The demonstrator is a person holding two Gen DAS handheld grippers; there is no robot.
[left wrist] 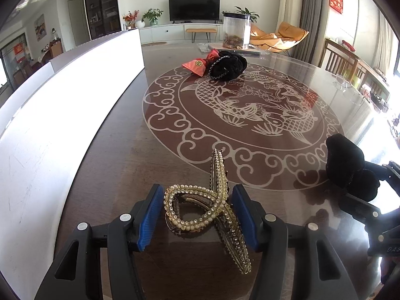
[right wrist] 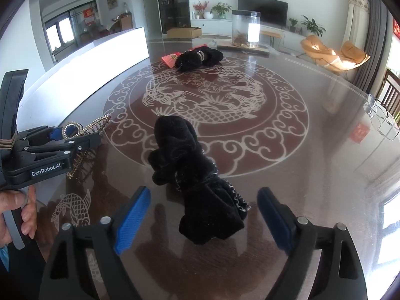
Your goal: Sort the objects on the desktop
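A gold rhinestone hair claw lies on the dark table between the blue pads of my left gripper; the pads stand close on both sides of it, and contact is not clear. It also shows in the right wrist view. A black velvet hair bow lies between the wide-open fingers of my right gripper, untouched; it also shows in the left wrist view. Farther back lie another black velvet bow and a red bow.
A long white box wall runs along the table's left side. A clear plastic jar stands at the far edge. Clear glasses lie at the table's right. The table carries a carved fish pattern under glass.
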